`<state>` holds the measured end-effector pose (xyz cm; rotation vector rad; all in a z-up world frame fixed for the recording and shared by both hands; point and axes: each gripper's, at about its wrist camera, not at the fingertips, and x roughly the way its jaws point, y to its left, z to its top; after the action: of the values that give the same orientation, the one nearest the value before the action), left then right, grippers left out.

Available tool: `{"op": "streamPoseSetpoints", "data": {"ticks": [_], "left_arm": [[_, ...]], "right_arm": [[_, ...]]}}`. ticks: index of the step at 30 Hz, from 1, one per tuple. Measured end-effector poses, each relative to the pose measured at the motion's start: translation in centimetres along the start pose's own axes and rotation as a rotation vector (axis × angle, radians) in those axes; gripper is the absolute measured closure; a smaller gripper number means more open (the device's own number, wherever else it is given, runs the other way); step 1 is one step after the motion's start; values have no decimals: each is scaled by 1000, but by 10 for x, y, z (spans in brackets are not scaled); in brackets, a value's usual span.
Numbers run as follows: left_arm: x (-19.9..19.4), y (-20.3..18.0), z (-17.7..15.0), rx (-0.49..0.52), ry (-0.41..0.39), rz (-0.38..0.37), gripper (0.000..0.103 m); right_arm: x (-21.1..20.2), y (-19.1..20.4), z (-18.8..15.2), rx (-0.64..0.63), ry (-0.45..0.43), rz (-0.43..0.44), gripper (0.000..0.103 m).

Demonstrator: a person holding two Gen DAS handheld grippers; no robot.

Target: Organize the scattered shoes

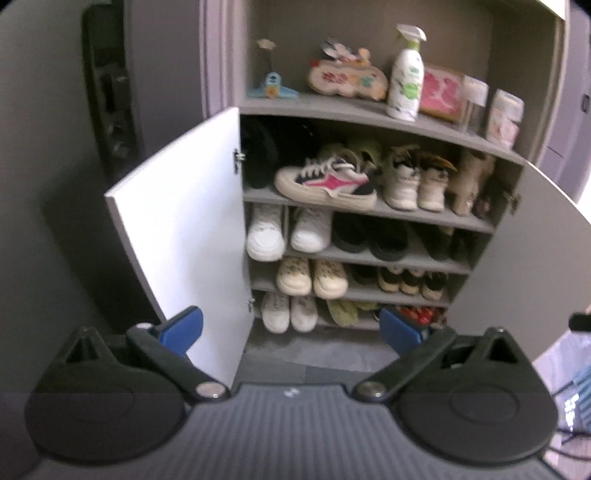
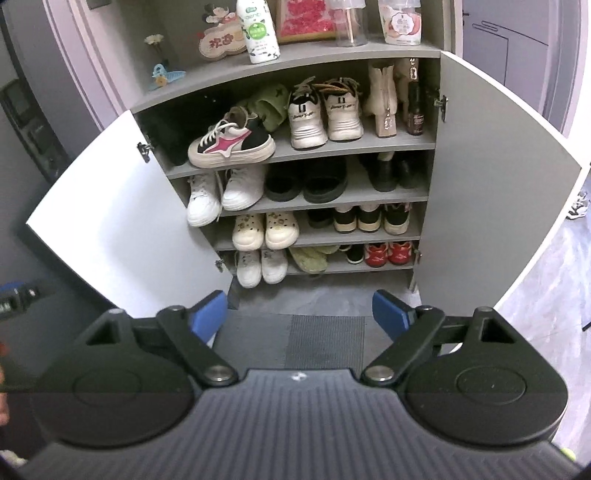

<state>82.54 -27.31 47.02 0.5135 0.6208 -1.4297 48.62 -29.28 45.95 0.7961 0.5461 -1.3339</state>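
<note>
An open grey shoe cabinet (image 1: pixel 369 212) (image 2: pixel 354 146) fills both views, its shelves packed with pairs. A cream sneaker with a pink star (image 1: pixel 325 182) (image 2: pixel 231 142) lies sideways across the front of the top shoe shelf. Below it, one white sneaker (image 2: pixel 201 201) of a pair (image 1: pixel 288 230) hangs over the shelf edge. My left gripper (image 1: pixel 291 328) stands open, well back from the cabinet, holding nothing. My right gripper (image 2: pixel 299 312) is open too, above the dark floor mat (image 2: pixel 325 339) in front of the cabinet.
Both cabinet doors (image 1: pixel 184 218) (image 2: pixel 495 177) swing wide open to either side. A spray bottle (image 1: pixel 406 74) (image 2: pixel 258 33), a hair clip (image 2: pixel 164 75) and boxes stand on the cabinet top. A loose shoe (image 2: pixel 578 208) lies on the pale floor at far right.
</note>
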Motion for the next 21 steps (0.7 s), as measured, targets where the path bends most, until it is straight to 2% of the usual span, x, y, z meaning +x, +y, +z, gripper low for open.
{"op": "streamPoseSetpoints", "data": {"ticks": [4, 10, 15, 18, 21], "left_arm": [[10, -5, 10, 39, -6, -32, 0], [36, -19, 24, 84, -13, -80, 0], [56, -20, 33, 70, 5, -136, 0], [66, -17, 39, 105, -13, -129, 0], [73, -13, 51, 140, -45, -117, 0]], "right_arm": [[-4, -3, 7, 49, -34, -4, 15], [-10, -10, 26, 87, -41, -103, 15], [-22, -27, 57, 88, -84, -211, 15], [-27, -38, 77, 115, -109, -269, 15], [-22, -46, 92, 148, -109, -276, 15]]}}
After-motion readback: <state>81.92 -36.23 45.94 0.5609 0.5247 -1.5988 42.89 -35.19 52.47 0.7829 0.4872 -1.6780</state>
